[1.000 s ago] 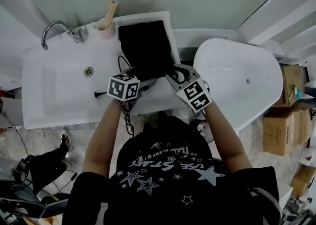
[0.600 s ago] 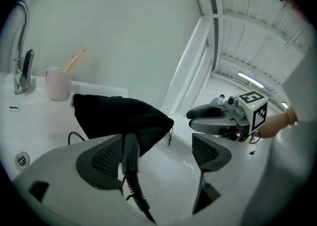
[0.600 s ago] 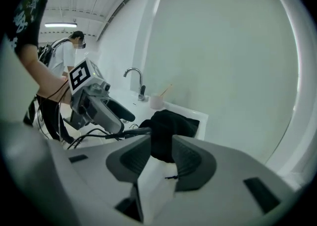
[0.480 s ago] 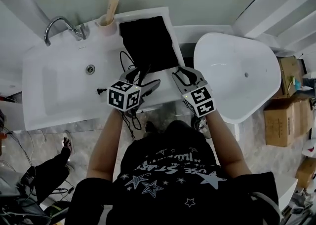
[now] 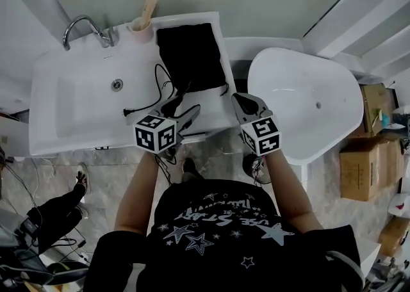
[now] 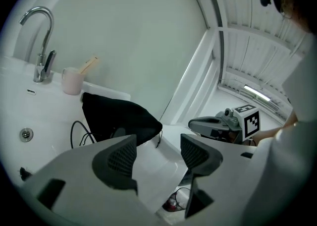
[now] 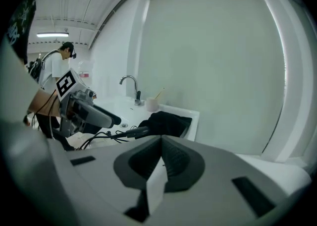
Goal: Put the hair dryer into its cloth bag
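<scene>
Presently the black cloth bag (image 5: 191, 55) is lying on the white tabletop (image 5: 211, 110), the hair dryer's cord (image 5: 142, 106) trailing out of its near end (the dryer itself is not showing). Just short of the bag, the left gripper (image 5: 181, 108) is holding its jaws apart and empty, having just been closing them. At the bag's near right corner, the right gripper (image 5: 243, 100) is pressing its jaws together on nothing.

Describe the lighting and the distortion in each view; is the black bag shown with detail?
Head view: even, soft light, sharp; the cloth bag is a flat black patch without folds. Left gripper view: strong fisheye, dark corners, a bright ceiling lamp. Right gripper view: same fisheye, the wall edge bent.
</scene>
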